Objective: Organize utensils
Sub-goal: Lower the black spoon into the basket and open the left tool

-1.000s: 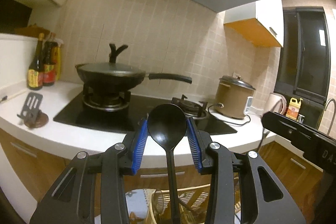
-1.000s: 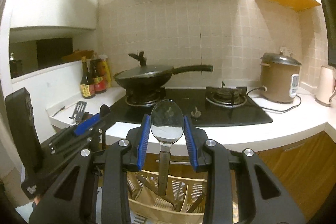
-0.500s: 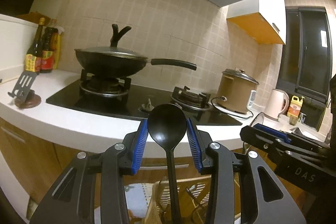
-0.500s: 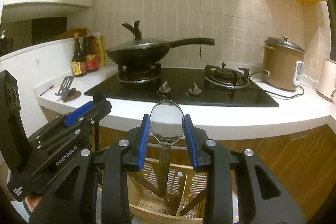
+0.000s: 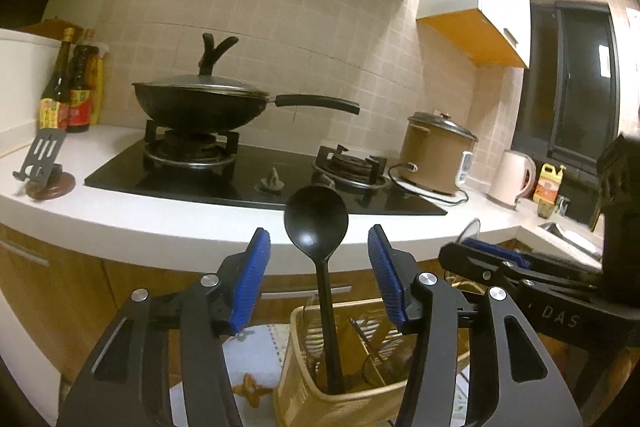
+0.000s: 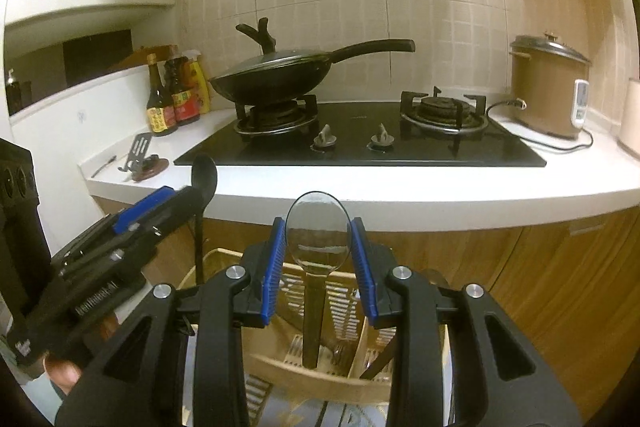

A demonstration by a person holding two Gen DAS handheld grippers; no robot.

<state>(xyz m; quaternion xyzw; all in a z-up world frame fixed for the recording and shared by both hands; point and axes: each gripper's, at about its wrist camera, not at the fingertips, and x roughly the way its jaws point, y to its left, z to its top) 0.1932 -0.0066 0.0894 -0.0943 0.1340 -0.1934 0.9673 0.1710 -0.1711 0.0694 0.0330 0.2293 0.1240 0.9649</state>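
Now left gripper point(image 5: 319, 259) just opened—right gripper point(image 6: 319, 251) clamps spoon point(image 6: 317, 231).

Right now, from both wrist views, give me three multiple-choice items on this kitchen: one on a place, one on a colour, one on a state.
1. Where does the handle of the black ladle end?
A. in the wicker utensil basket
B. on the stove top
C. inside the wok

2. What colour are the pads on the left gripper?
A. red
B. blue
C. white

3. How does the right gripper stand to the metal spoon?
A. far above it
B. open wide of it
C. pads against the sides of its bowl

Answers:
1 A, since the ladle's shaft runs straight down into the basket.
2 B, since both finger pads are bright blue.
3 C, since the pads sit right at the rim of the spoon's bowl on both sides.
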